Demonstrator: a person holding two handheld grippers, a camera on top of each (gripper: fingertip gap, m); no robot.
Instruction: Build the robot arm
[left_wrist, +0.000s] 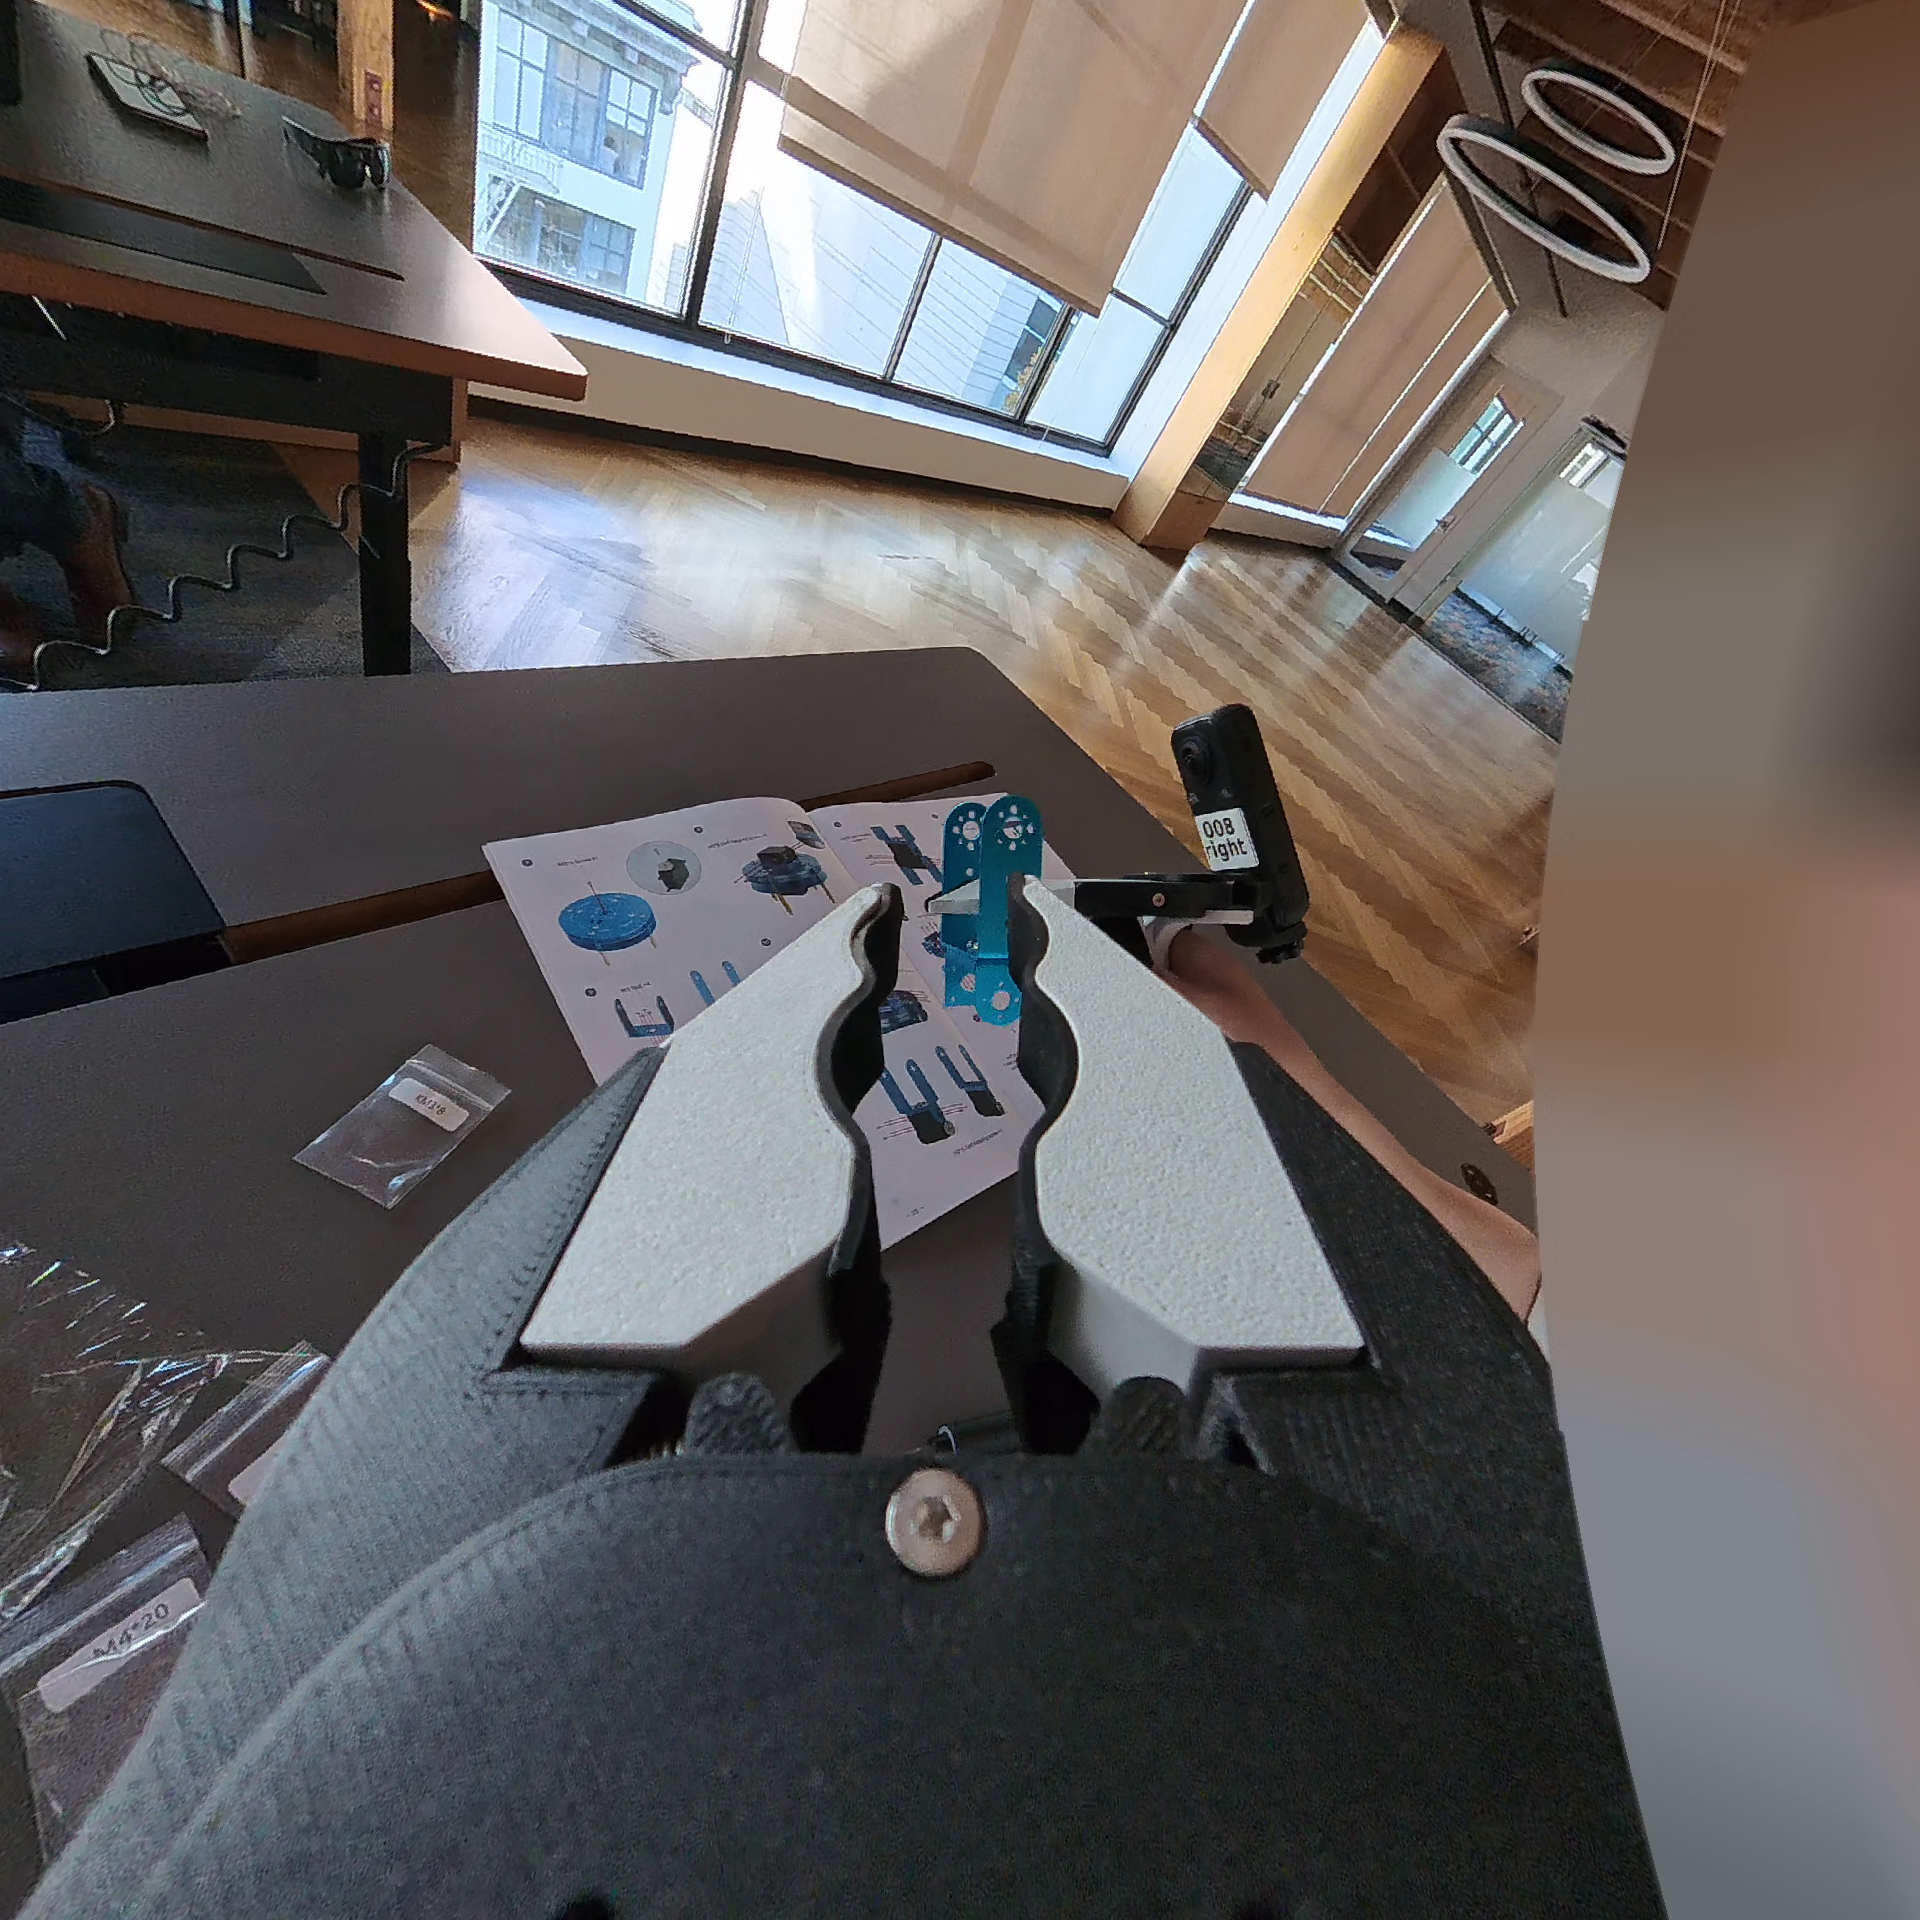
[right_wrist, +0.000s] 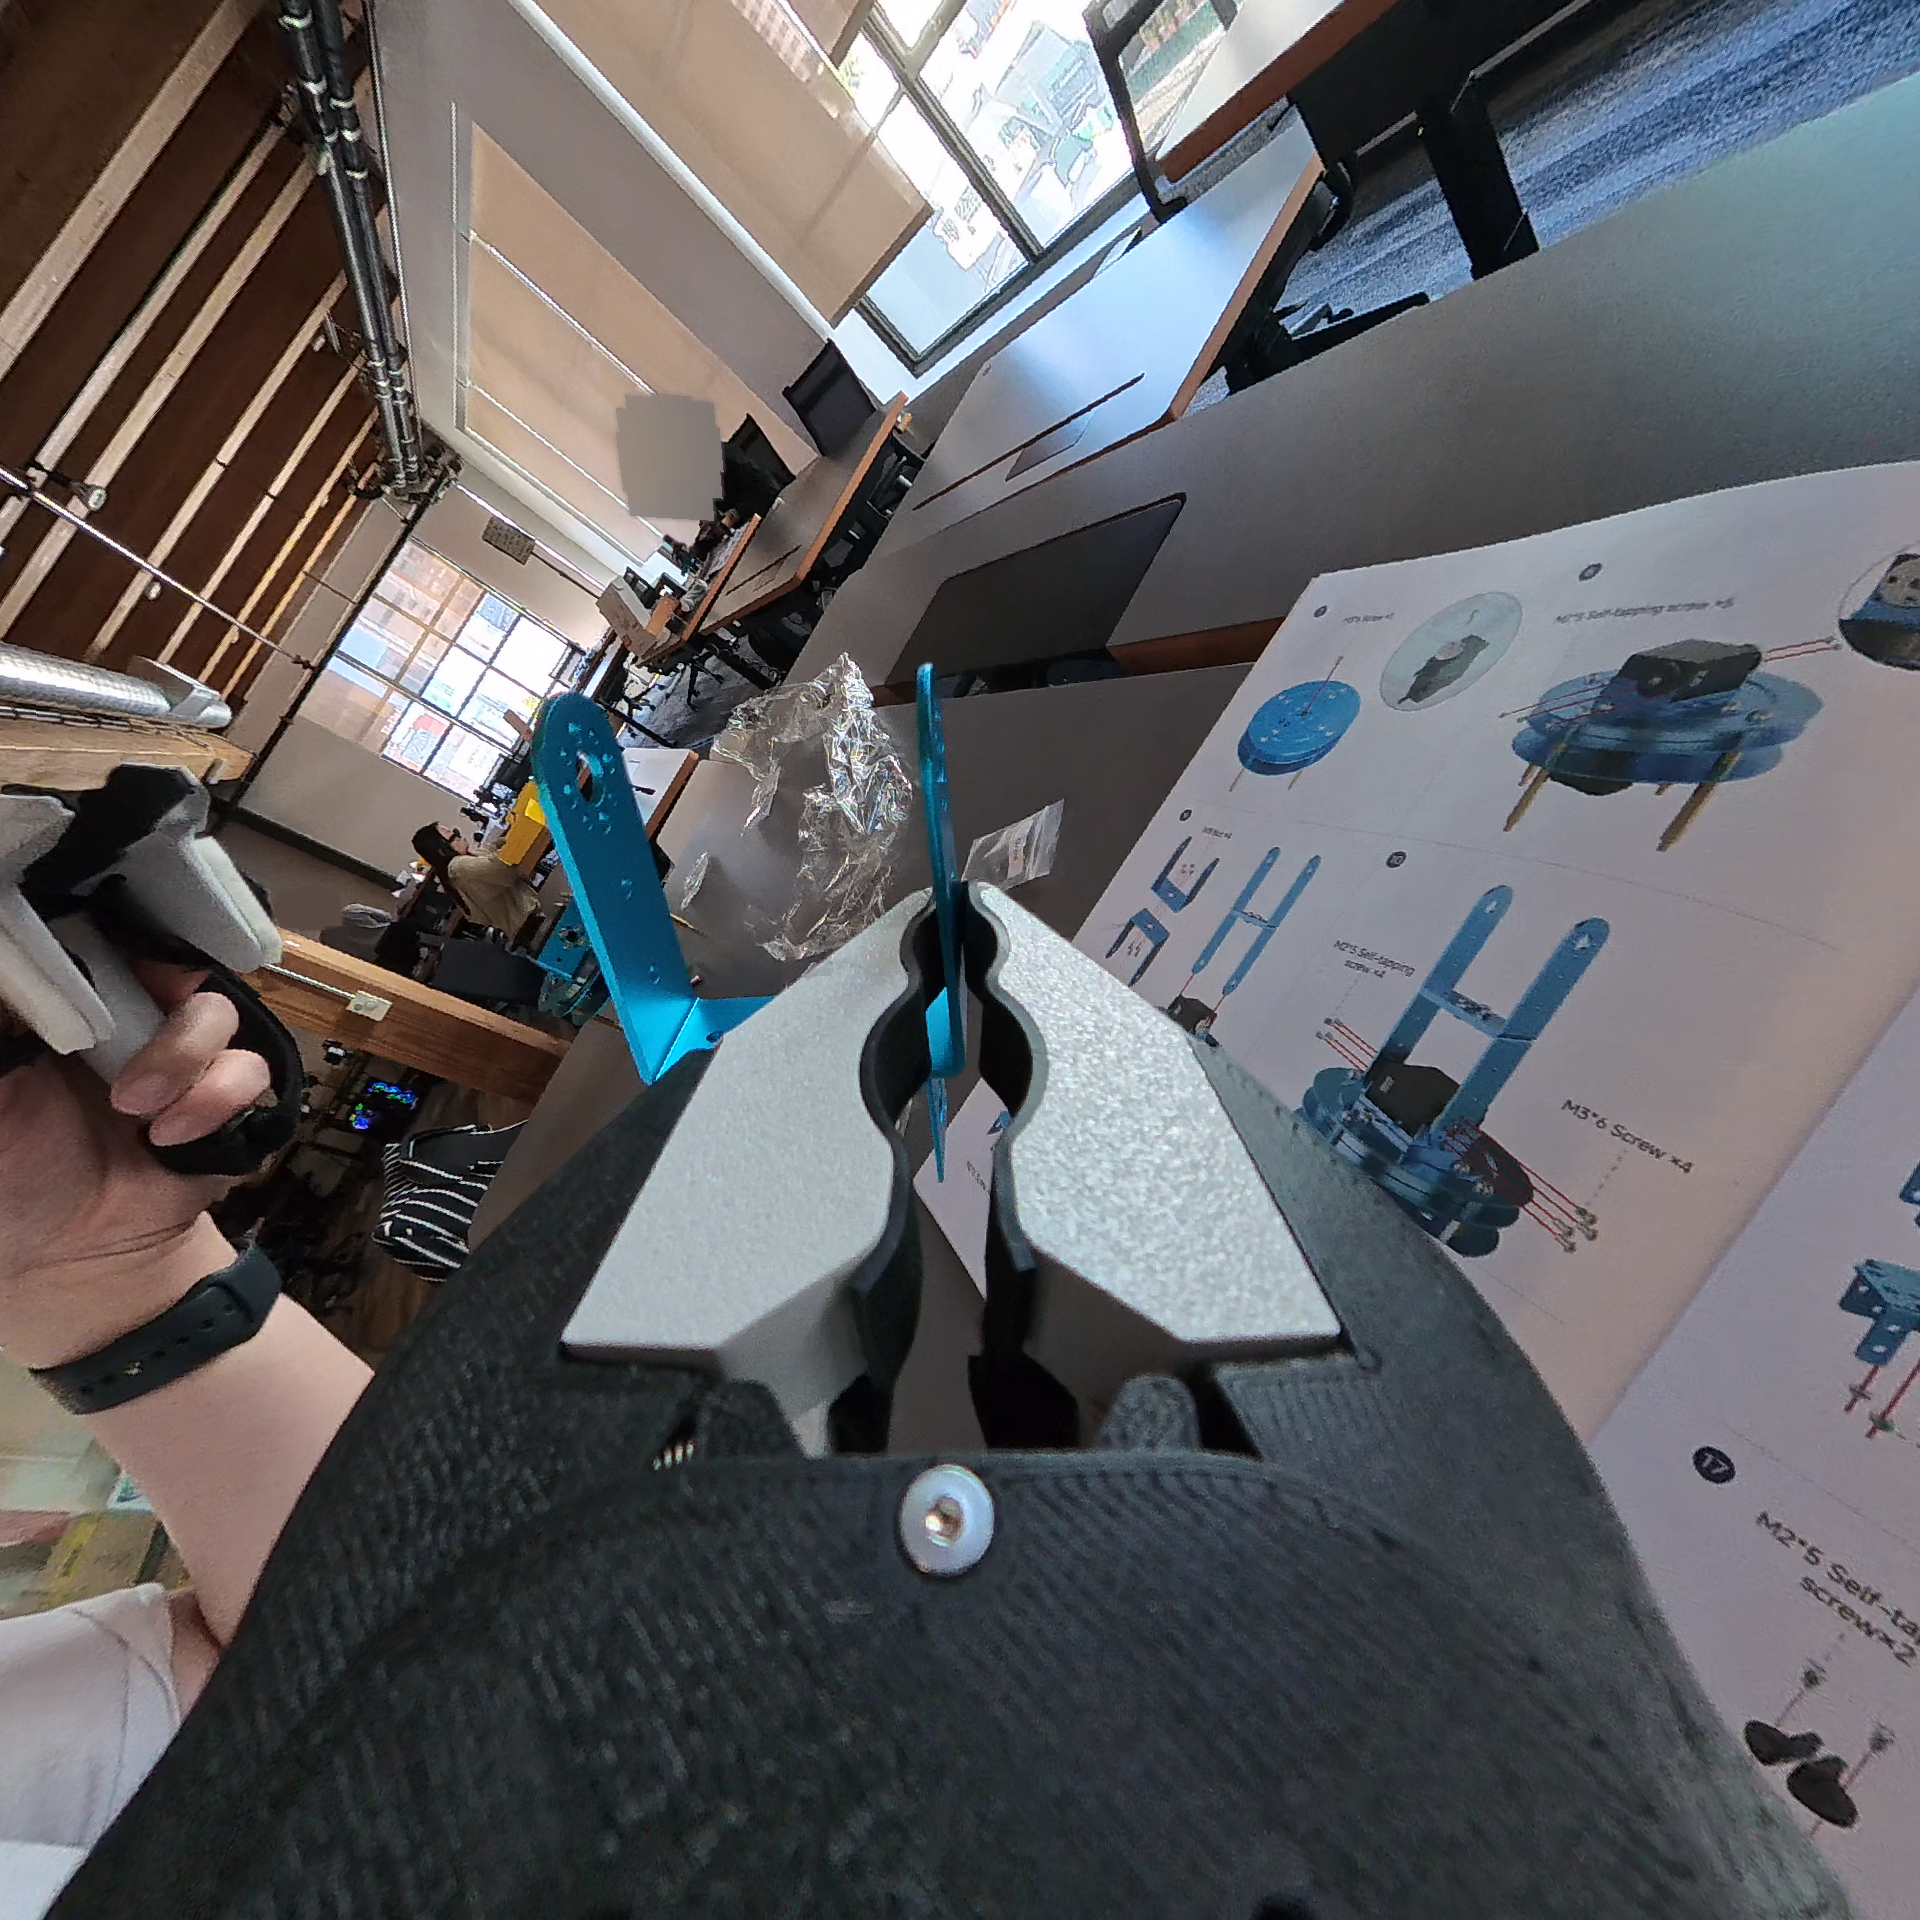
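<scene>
A blue metal U-shaped bracket (right_wrist: 608, 883) is held above a dark table (left_wrist: 312, 748). My right gripper (right_wrist: 964, 914) is shut on one upright arm of the bracket, pinched edge-on between the fingertips. The other arm stands free to the left. In the left wrist view the bracket (left_wrist: 982, 914) hangs just beyond my left gripper (left_wrist: 958, 896), which is open and empty. The right gripper (left_wrist: 961, 900) reaches in from the right and holds it. The left gripper (right_wrist: 114, 904) shows at the far left of the right wrist view, in a hand, apart from the bracket.
An open instruction booklet (left_wrist: 727, 935) lies on the table under the bracket and also shows in the right wrist view (right_wrist: 1558, 831). A small zip bag (left_wrist: 405, 1132), crumpled clear plastic (right_wrist: 821, 821) and more labelled bags (left_wrist: 104, 1662) lie to the left. The table's edge runs close on the right. My hands' fingertips stand some 20 centimeters from each other.
</scene>
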